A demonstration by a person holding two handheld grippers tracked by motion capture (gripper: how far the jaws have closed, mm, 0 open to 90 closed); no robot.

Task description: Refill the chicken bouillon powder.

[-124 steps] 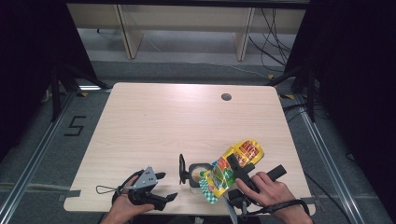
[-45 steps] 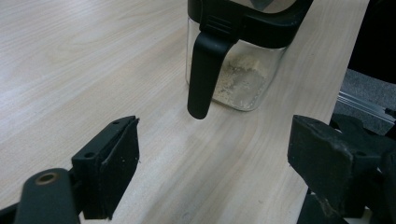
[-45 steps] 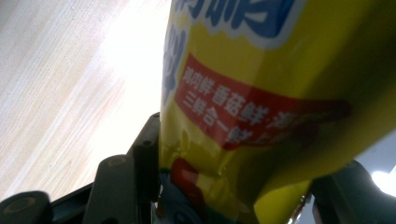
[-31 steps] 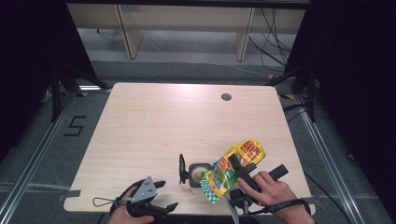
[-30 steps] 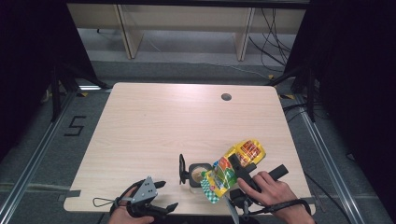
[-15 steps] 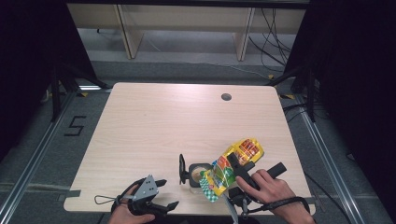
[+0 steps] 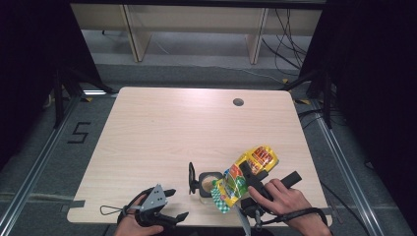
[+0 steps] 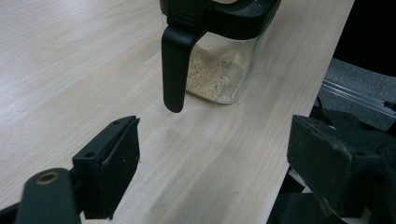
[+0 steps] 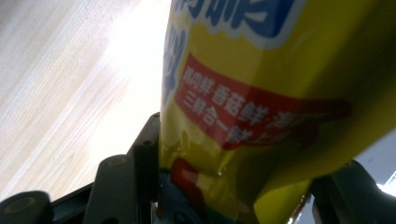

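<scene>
Low in the frame's centre, the right claw [image 7: 252, 173] is clamped on the yellow bag [image 7: 246, 176], tipped over the glass jar [image 7: 208, 183] on the worktop [image 7: 167, 132]. The left claw [image 7: 172, 204], lower left, gapes apart.

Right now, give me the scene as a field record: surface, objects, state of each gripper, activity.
surface: light wooden table, round grommet hole near its far edge
jar: clear jar with black lid and handle, beige powder inside, near the front edge
pouch: yellow printed pouch, tilted with its lower end over the jar
right gripper: jaws clamped on the pouch
left gripper: jaws open, holding nothing, aimed at the jar's handle side, not touching it
activity: looks like pouring from pouch into jar; flow not visible
</scene>
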